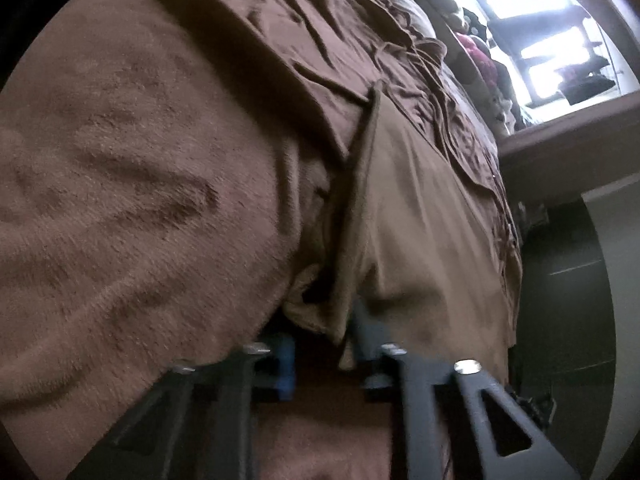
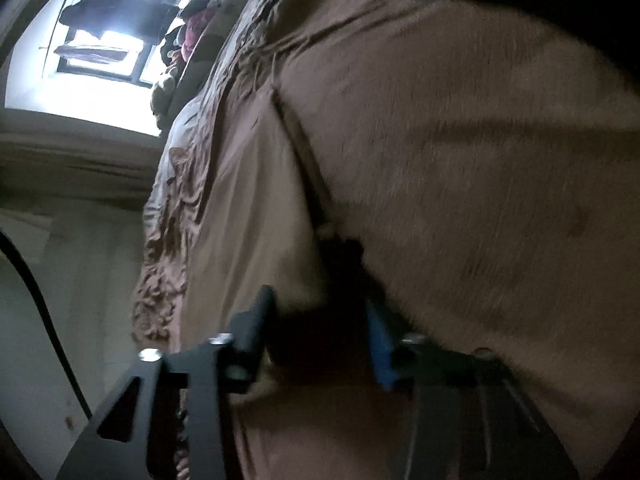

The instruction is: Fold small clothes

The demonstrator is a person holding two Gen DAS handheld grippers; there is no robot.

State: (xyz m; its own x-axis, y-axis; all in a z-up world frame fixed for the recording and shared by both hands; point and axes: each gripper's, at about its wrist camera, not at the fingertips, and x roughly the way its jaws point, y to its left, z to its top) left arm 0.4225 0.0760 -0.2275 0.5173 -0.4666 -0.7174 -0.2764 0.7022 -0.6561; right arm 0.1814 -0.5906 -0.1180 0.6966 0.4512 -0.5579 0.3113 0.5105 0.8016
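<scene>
A beige garment lies on a brown fuzzy blanket, its hemmed edge running up the middle of the left wrist view. My left gripper has its jaws a little apart with the garment's near corner bunched between them. In the right wrist view the same beige garment lies left of the blanket. My right gripper stands with jaws well apart over the garment's near edge, with a dark gap between the fingers and no cloth clearly pinched.
A wrinkled brown bedspread covers the bed beyond. A pile of clothes lies at the far end under a bright window. The bed edge drops to a dark floor. The window also shows in the right wrist view.
</scene>
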